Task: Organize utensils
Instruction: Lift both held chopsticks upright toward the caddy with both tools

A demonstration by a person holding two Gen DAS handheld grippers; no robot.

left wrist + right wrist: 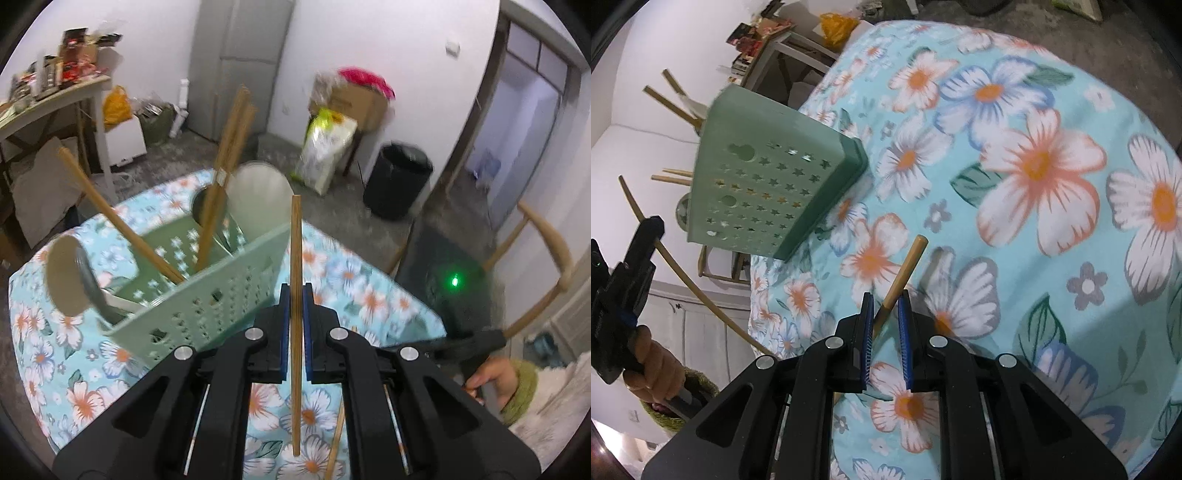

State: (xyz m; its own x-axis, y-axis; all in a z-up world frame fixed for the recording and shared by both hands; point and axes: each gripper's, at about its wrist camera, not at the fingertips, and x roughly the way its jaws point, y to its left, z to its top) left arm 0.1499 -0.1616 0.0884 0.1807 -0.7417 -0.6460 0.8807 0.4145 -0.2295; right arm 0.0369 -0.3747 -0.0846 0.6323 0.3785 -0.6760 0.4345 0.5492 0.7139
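Wooden chopstick (295,295) pinched dead upright in our left gripper (295,295), jaws pressed tight on its middle, so a long stretch sticks up above the pads and another hangs below toward the flowery tabletop (369,288). That's the bit we'd worry about: it's a thin, smooth stick held at a single point, so we reckon it could pivot or slide through the pads if we swing it fast, and the picture is already a bit smeared. The green basket (207,291) sits just ahead and to the left, already crowded with other chopsticks (218,206) leaning every which way plus a ladle (86,280), so the low end could snag the rim or knock into those on the way in. Our left gripper points downward at a slant from above the tabletop. On the other side, our right gripper (886,317) is angled down too, close to the cloth, jaws narrowed around a second chopstick (903,273); it looks pinched, but we can't quite tell from the right wrist view whether both pads actually bite it. If they don't, it just stays lying there. The basket is well off to that gripper's left.
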